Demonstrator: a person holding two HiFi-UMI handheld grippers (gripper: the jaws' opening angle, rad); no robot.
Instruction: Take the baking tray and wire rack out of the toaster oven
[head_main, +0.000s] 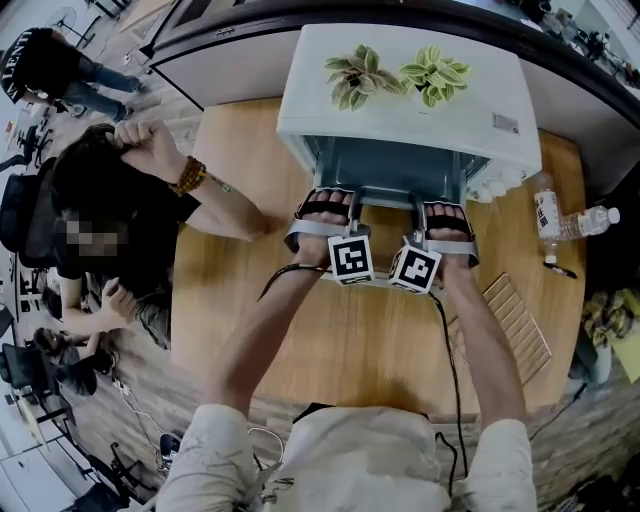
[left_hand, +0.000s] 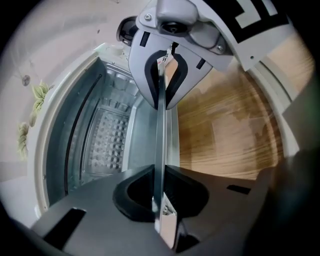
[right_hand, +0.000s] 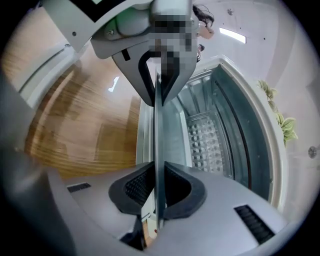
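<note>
Both my grippers are clamped on the baking tray at the toaster oven's mouth.

My left gripper is all but closed, its pads pinching the thin metal edge of the baking tray, and my right gripper bites the same edge just beside it; the tray lies level, seen edge-on, at the open mouth of the toaster oven, which stands at 12 o'clock on the table; bare wood runs toward me at 6 o'clock; two bottles sit at 3 o'clock and a slatted mat at 4, both well apart from my hands; a seated person leans at the table's 9 o'clock edge; my forearms reach forward almost parallel, grippers tipped downward, marker cubes side by side.
</note>
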